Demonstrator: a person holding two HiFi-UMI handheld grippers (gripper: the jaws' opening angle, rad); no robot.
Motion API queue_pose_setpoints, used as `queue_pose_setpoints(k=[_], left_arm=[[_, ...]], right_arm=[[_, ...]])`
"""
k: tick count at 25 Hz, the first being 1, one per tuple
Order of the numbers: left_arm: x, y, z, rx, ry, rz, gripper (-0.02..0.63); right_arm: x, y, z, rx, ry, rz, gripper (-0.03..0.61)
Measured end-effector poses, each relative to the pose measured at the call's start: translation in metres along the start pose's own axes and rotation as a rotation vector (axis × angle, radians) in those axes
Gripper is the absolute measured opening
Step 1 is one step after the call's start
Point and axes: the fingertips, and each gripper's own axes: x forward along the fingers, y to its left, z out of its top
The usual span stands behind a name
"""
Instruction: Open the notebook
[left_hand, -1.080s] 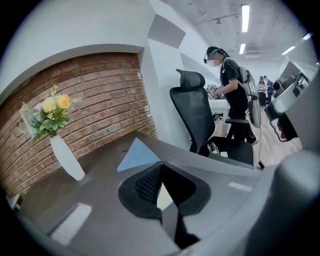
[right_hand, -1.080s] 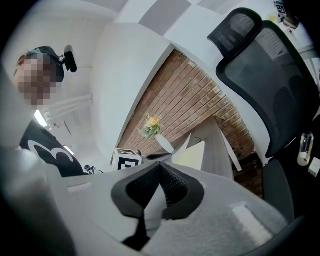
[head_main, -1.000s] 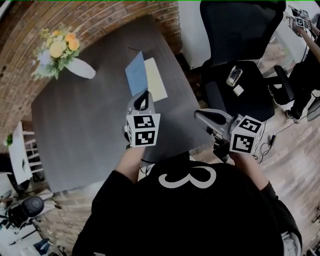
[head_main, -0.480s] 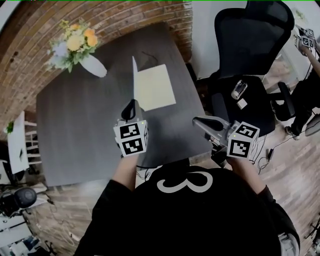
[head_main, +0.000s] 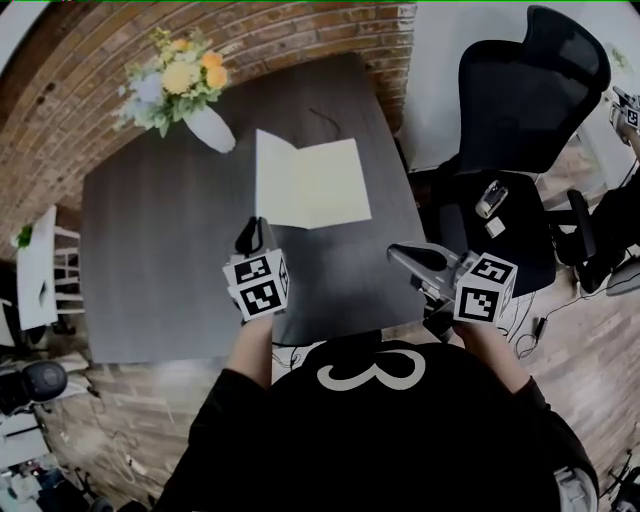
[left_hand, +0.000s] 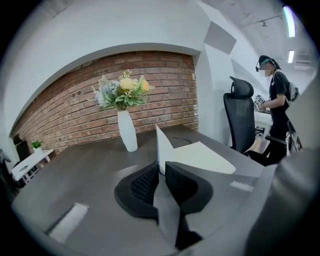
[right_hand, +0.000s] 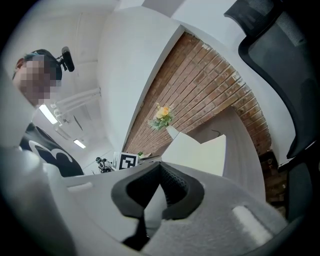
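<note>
- Jaws of my left gripper (left_hand: 161, 169) are parting; notebook (head_main: 322, 186) at twelve o'clock, its cover (left_hand: 162, 146) upright at their tips; right gripper (right_hand: 160, 167) clenched, empty.
- Vase (head_main: 209, 128) at eleven o'clock, chair (head_main: 522, 92) at two.
- Cover leaned lower a second ago.

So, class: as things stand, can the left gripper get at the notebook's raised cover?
Very likely yes. The left gripper points straight at the notebook's raised cover. The cover's near edge sits right at the tips of its opening jaws, and nothing stands between them.
</note>
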Motion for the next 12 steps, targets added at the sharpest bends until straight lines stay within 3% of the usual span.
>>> queue_pose_setpoints(k=[3,12], left_arm=[[0.005,0.012,-0.013,0.001,0.021,0.039,0.067],[0.023,0.049,-0.052,0.022,0.123,0.134,0.182]], right_arm=[[0.007,-0.003,-0.004,0.007,0.016,0.006,0.000],[0.028,-0.011,-0.008,0.029,0.057,0.019,0.000]])
